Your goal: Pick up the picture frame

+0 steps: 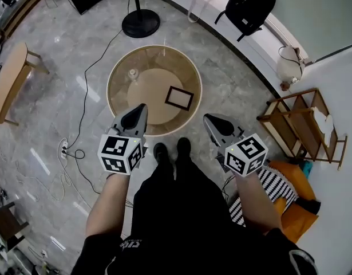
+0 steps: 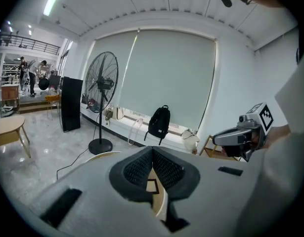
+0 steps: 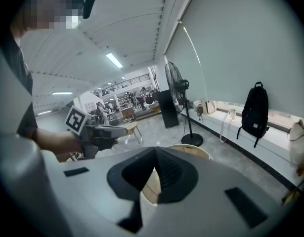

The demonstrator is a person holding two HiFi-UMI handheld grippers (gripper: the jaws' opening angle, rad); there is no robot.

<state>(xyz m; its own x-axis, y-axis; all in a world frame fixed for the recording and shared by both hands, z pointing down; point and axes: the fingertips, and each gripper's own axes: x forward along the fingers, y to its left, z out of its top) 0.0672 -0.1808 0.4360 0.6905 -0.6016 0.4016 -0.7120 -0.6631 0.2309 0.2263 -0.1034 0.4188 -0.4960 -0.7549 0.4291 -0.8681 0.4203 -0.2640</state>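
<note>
The picture frame (image 1: 179,98) lies flat on the round wooden counter (image 1: 115,67), on the right part of the top and near the edge closest to the person. It is a small rectangular frame with a dark border and a light centre. A small pale object (image 1: 132,72) stands on the left part of the same counter, well apart from the frame. The left gripper (image 1: 142,107) is held above the near edge of the counter, to the left of the frame and not touching it. Its fingers are clenched together with nothing between them, and in the left gripper view the frame shows below them through the gap behind the tips. The right gripper (image 1: 208,120) is held just outside the counter rim, near the frame's lower right corner and apart from it. Its fingers are likewise clenched together and empty. The person's shoes (image 1: 160,152) stand on the grey marble floor (image 1: 233,90) just beside the counter. Behind the counter are a pedestal fan (image 1: 141,23) and a black backpack (image 1: 250,6) resting on a white ledge. A wooden rack (image 1: 301,125) stands at the right.
</note>
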